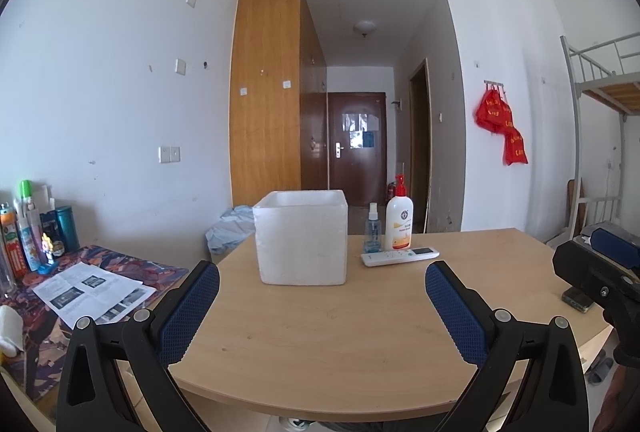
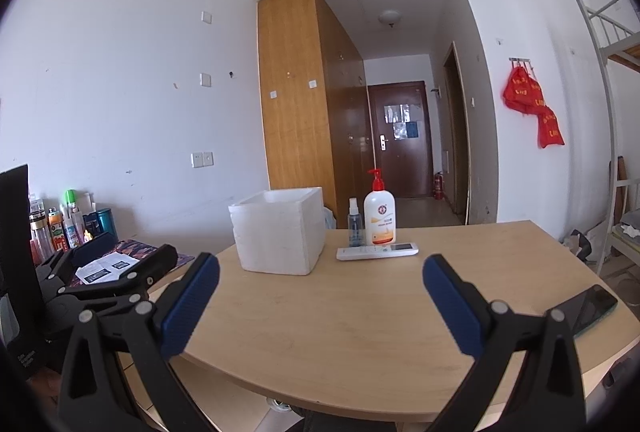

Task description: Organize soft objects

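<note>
Foam box (image 1: 301, 237): upright on the wooden table (image 1: 360, 336), open top.
Left gripper (image 1: 322, 292): released, empty — box straight ahead, nearer arm by my reckoning.
Right gripper (image 2: 321, 290): released, empty — box ahead, leftward.
Soft objects: none visible on the table; box interior hidden.
Remote (image 1: 400, 256): just right of box.

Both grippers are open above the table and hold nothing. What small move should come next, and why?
Probably turn the left hand-held gripper toward the side table on the left. The wooden table carries only hard things: a foam box, two bottles and a remote. No soft object is clearly in view; a white item at the left edge may be one.
</note>
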A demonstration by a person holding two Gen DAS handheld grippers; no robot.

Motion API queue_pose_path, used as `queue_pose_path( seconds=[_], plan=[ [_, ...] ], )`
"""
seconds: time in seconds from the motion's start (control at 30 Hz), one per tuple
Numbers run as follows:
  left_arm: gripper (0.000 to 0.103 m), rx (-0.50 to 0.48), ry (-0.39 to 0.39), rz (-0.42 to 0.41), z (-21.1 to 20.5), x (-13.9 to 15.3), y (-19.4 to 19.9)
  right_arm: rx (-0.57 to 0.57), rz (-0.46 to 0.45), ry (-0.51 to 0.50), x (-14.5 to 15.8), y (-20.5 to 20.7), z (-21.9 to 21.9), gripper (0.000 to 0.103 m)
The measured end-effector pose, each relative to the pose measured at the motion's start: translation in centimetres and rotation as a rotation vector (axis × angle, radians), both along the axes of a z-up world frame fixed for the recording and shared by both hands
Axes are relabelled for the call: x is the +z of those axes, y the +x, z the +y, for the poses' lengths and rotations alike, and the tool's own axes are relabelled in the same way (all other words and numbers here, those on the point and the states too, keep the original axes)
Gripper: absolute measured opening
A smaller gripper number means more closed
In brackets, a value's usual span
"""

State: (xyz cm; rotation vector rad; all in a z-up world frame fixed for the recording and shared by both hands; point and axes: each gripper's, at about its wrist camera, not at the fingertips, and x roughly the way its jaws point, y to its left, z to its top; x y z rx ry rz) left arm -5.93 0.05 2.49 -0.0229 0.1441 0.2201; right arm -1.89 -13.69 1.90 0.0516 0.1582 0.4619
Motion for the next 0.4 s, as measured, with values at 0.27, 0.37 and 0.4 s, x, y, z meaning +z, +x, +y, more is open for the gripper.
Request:
queue_pose_path(
  seconds=[0.27, 0.37, 0.4],
  plan=[
    [0.103, 0.001, -0.009, -0.01, 0.07, 0.04, -0.09, 0.001, -0.004, 0.0, 0.0, -0.13, -0.19, 0.103],
    [0.103, 0.003, -0.021, -0.015, 0.22, 0.03, -0.23, 0.001, -0.005, -0.001, -0.02, -0.17, -0.25, 0.103],
    [0.103, 0.004, -0.022, -0.017, 0.25, 0.05, -0.26, 0.001, -0.006, 0.0, -0.02, -0.14, -0.31, 0.103]
  ],
)
